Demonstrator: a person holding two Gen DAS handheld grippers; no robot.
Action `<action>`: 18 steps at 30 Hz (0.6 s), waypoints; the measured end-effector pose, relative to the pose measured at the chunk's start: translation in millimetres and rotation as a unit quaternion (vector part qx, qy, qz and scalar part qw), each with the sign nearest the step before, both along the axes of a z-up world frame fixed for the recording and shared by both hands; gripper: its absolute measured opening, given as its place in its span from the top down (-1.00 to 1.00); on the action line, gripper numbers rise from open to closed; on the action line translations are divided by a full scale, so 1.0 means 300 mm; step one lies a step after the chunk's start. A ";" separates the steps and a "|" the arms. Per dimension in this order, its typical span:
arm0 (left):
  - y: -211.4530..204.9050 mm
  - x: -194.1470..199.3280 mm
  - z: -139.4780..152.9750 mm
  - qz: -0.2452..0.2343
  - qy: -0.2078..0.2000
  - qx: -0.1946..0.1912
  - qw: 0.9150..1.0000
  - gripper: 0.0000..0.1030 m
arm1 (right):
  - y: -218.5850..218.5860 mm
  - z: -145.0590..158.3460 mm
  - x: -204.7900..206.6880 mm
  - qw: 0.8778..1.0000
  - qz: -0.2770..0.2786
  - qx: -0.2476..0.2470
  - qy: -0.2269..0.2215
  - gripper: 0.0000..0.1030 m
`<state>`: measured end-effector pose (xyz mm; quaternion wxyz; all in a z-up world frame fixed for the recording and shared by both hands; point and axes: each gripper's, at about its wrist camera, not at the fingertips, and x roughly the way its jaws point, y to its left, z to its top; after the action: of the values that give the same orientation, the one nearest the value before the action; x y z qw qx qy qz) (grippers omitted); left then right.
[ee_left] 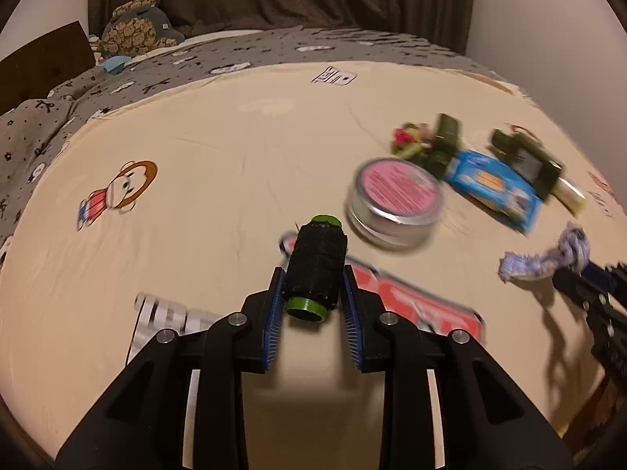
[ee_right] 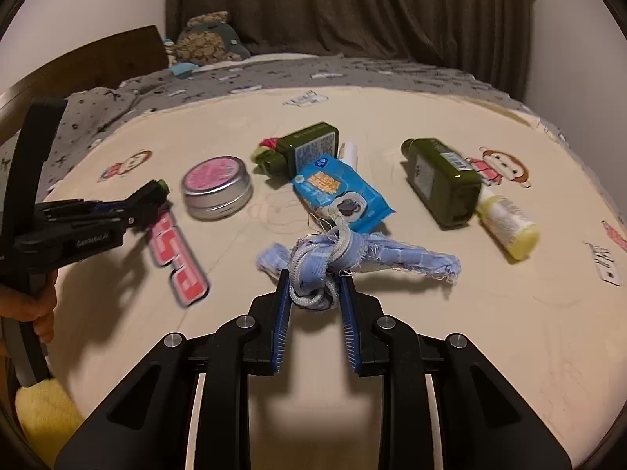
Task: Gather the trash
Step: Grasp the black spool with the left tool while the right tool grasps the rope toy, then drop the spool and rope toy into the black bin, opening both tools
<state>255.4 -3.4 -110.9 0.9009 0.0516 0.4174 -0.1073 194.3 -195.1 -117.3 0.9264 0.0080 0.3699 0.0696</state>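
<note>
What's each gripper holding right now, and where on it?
Left gripper: black thread spool, clamped across its wound middle. Right gripper: knotted blue cloth scrap, gripped at the knot.

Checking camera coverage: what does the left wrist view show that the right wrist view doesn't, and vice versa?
Left wrist only: the full black thread spool with green ends, clamped in the left gripper, and a striped white item beside it.
Right wrist only: the pale yellow bottle, the white tube behind the blue packet, and a hand on the left gripper's handle.
Both: the round tin, blue packet, two green bottles, red sticker, and the blue cloth knot clamped in the right gripper.
</note>
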 end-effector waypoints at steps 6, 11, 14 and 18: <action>-0.009 -0.262 0.070 -0.021 -0.031 0.000 0.999 0.48 | -0.026 0.064 -0.192 0.999 0.029 0.009 -0.023 0.51; -0.019 -0.483 0.096 -0.041 -0.049 -0.003 0.998 0.48 | -0.032 0.089 -0.352 0.998 0.052 0.009 -0.034 0.50; -0.019 -0.580 0.098 -0.050 -0.051 -0.010 0.997 0.48 | -0.022 0.085 -0.449 0.997 0.067 0.001 -0.034 0.50; -0.013 -0.713 0.081 -0.061 -0.047 -0.024 0.997 0.48 | -0.018 0.051 -0.560 0.996 0.087 0.018 -0.019 0.50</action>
<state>41.5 -7.3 -86.4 0.9121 0.0605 0.3682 -0.1697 26.4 -200.4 -101.9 0.9234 -0.0088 0.3502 0.1566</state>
